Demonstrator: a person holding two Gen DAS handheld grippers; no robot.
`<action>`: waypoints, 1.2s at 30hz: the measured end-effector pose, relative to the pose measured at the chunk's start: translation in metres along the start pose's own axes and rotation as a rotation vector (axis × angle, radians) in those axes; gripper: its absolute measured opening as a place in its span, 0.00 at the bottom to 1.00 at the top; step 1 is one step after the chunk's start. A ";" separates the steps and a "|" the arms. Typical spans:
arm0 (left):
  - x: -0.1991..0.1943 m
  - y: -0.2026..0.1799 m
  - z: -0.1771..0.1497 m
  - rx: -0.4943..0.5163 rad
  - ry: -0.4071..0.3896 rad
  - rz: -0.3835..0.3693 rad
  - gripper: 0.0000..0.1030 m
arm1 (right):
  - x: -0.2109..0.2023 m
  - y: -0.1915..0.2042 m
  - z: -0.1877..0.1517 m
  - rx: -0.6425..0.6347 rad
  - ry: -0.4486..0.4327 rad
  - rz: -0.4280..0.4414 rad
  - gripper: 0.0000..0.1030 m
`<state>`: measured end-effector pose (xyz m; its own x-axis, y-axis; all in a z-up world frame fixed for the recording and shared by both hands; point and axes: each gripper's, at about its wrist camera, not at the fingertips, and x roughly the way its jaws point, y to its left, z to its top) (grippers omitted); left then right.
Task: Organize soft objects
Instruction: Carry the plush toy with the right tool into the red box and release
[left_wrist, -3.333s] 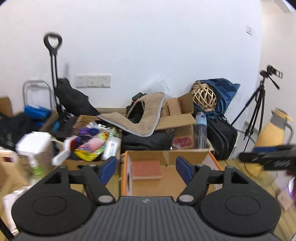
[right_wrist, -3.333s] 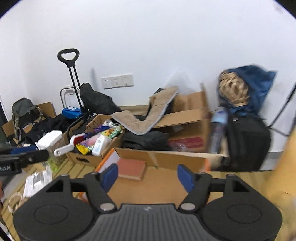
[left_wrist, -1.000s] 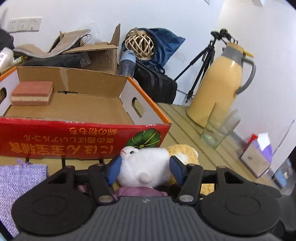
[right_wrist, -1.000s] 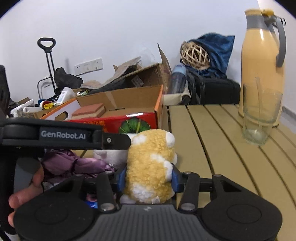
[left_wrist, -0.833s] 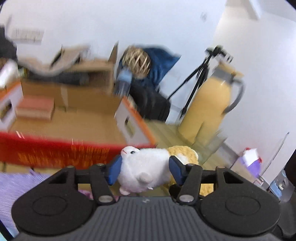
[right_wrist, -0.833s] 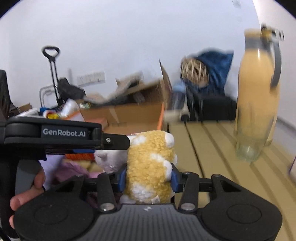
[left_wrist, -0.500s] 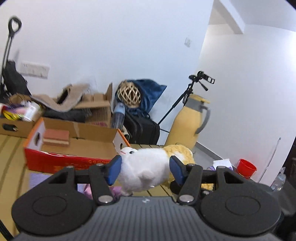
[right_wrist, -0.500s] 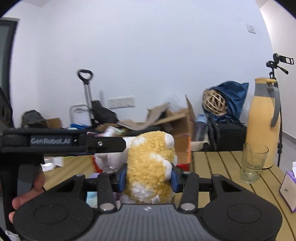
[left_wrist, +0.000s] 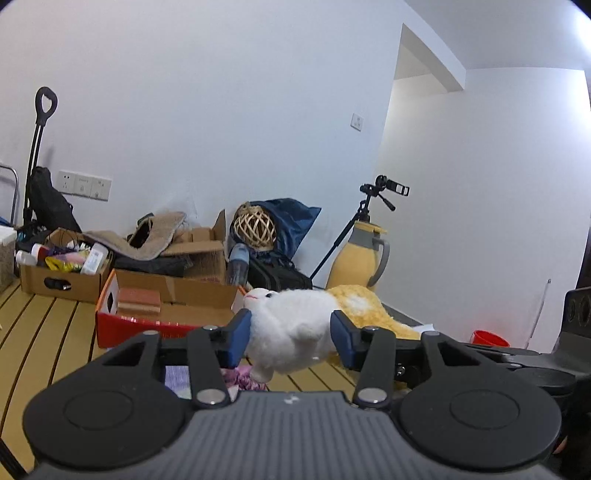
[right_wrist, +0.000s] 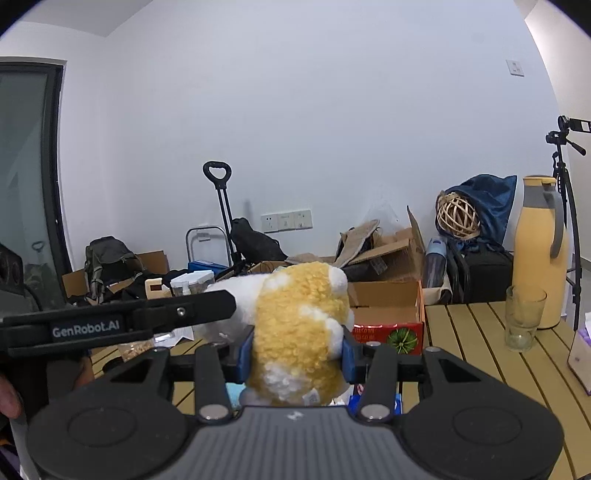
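I hold the plush (left_wrist: 295, 332) in both grippers, above the table (left_wrist: 44, 332). My left gripper (left_wrist: 291, 334) grips its white end; these jaws have just been closing, and the blue pads (left_wrist: 238, 338) now press into the fur at a medium gap. My right gripper (right_wrist: 297, 354) clamps the yellow end (right_wrist: 299, 332) at a similar gap. The plush hangs in front of the red box (right_wrist: 388, 326), which sits on the table. A glass (right_wrist: 524, 317) and jug (right_wrist: 541, 251) stand to the right.
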<state>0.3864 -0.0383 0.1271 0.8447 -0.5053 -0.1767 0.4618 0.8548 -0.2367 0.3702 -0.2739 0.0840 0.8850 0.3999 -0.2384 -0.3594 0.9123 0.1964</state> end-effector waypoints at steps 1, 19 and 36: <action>0.003 0.002 0.001 0.000 -0.001 0.002 0.46 | 0.003 -0.002 0.004 0.008 0.004 0.004 0.43; 0.341 0.148 0.059 -0.062 0.262 0.069 0.45 | 0.316 -0.151 0.093 0.145 0.247 -0.066 0.43; 0.423 0.202 0.051 -0.095 0.406 0.221 0.50 | 0.460 -0.180 0.073 -0.027 0.412 -0.330 0.59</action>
<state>0.8505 -0.0733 0.0530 0.7367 -0.3339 -0.5880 0.2397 0.9421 -0.2346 0.8635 -0.2602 0.0086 0.7648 0.0875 -0.6383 -0.0937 0.9953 0.0242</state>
